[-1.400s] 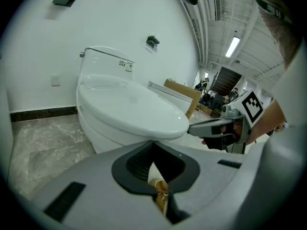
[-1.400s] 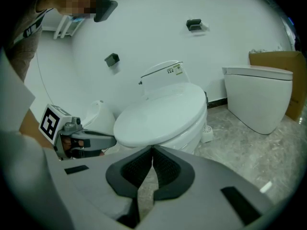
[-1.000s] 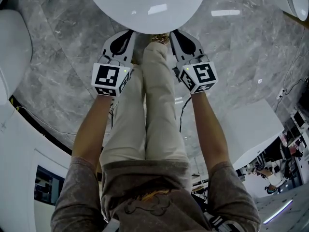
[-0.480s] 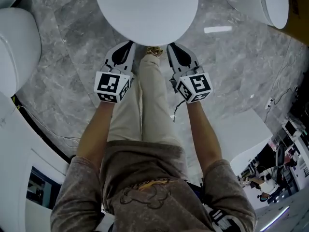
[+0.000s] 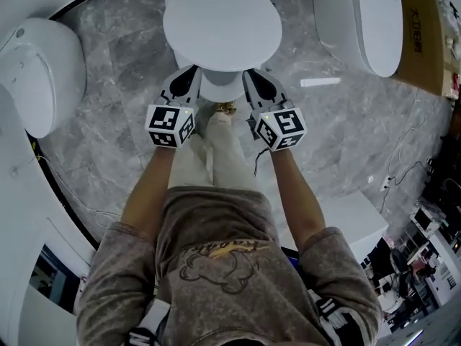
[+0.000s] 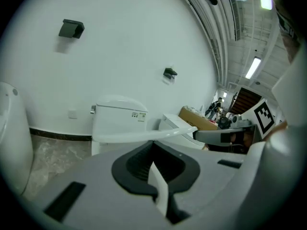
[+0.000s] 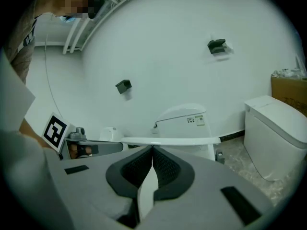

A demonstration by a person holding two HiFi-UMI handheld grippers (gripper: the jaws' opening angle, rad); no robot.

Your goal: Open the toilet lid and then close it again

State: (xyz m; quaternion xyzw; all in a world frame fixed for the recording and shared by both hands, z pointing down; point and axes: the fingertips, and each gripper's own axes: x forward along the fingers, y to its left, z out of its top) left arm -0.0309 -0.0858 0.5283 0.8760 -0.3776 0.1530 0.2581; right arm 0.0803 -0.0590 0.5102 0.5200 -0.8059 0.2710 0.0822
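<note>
both grippers closed under the lifted toilet lid

left gripper [image 6: 153, 147]: jaws pressed together, nothing between them; matte grey shells curve in to a point, with ribbed black pads [image 6: 139, 161] set in a dark hollow. right gripper [image 7: 152, 150]: same build, jaws likewise together and empty. each carries a cube with black-and-white square markers, left [image 5: 170, 125] and right [image 5: 279, 128], at the end of a bare forearm.

toilet lid [image 5: 222, 21]: smooth glossy white oval, thin when seen edge-on. its front rim lies across the tips of both grippers, one on each side of its nose; it looks to touch them, though contact is not certain. the front edge sits clear of the bowl [image 5: 220, 86], whose rounded white front shows beneath it. behind stands a boxy white tank [image 6: 117, 116] with a small printed label.

floor [image 5: 122, 85]: polished grey veined marble. other white toilets stand well apart at left [image 5: 39, 74] and right [image 5: 356, 20], with a brown cardboard box [image 5: 421, 38] beyond the right one.
</note>
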